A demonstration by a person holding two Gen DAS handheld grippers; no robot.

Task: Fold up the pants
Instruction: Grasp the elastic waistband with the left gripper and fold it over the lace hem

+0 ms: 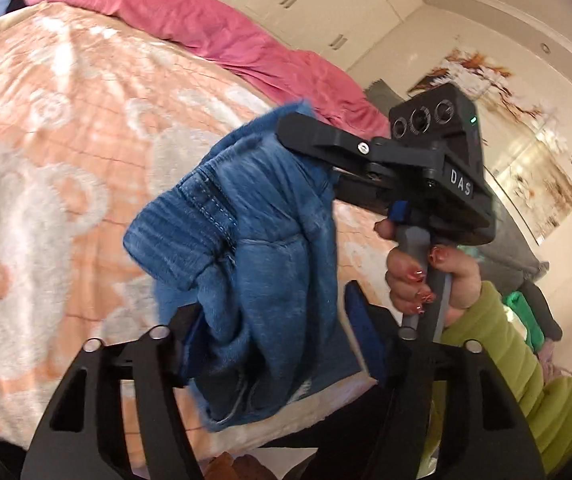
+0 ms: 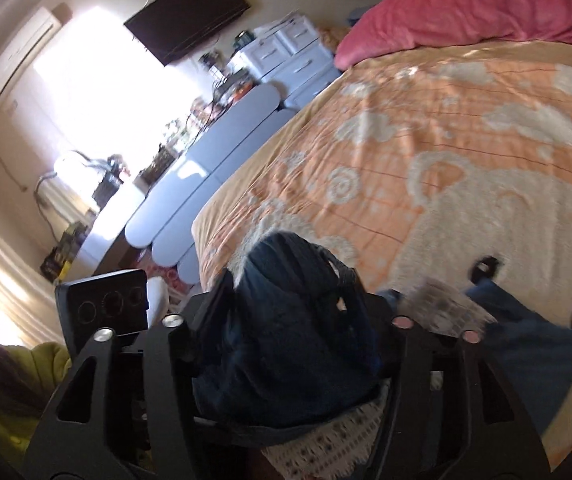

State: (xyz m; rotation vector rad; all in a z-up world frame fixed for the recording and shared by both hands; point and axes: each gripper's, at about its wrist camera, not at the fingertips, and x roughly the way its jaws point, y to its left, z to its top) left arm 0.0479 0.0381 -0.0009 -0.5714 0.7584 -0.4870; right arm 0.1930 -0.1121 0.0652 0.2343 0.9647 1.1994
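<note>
Gripping bunched blue pants [image 1: 246, 240] above the bed [image 1: 66, 140], the left tool [image 1: 270, 344] and right tool [image 1: 305, 136] are both clamping the denim.

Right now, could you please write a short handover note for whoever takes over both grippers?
Left gripper: denim bunched between its fingers, which stand wide apart; I cannot tell if it grips.
Right gripper: shut on the pants' upper edge.
The blue denim pants hang bunched in the air above the orange-and-white patterned blanket on the bed; a pink quilt lies at the far side.
Done: pants lifted.
Left: spread them flat on the blanket, then make every fold.
</note>
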